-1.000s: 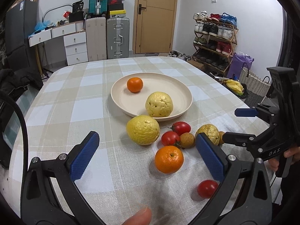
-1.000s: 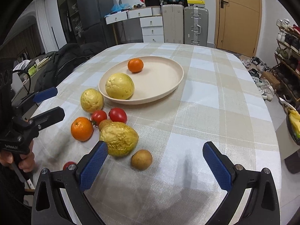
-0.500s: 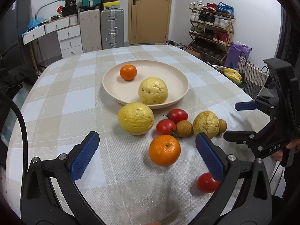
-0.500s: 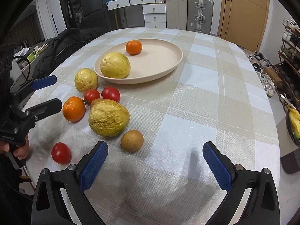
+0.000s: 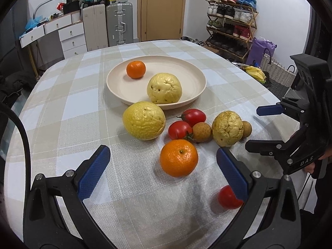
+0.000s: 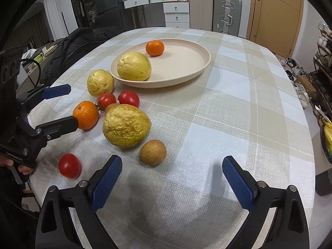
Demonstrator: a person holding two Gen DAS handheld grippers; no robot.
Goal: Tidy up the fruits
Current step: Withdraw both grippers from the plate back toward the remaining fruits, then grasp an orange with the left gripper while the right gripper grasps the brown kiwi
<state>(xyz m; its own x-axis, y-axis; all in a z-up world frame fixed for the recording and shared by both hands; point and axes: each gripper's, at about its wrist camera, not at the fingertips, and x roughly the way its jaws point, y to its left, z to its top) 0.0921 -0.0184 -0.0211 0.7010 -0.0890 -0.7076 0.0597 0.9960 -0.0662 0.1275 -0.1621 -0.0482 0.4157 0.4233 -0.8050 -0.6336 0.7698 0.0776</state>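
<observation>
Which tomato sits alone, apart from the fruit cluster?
Start at the beige plate, then come down past the fruit cluster toward the table's near edge. The lone tomato lies there by itself, touching nothing, unlike the two tomatoes side by side in the cluster.

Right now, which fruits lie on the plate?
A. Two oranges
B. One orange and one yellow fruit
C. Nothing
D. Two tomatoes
B: the plate holds one small orange and one wrinkled yellow fruit; the tomatoes and the other orange sit on the tablecloth.
</observation>
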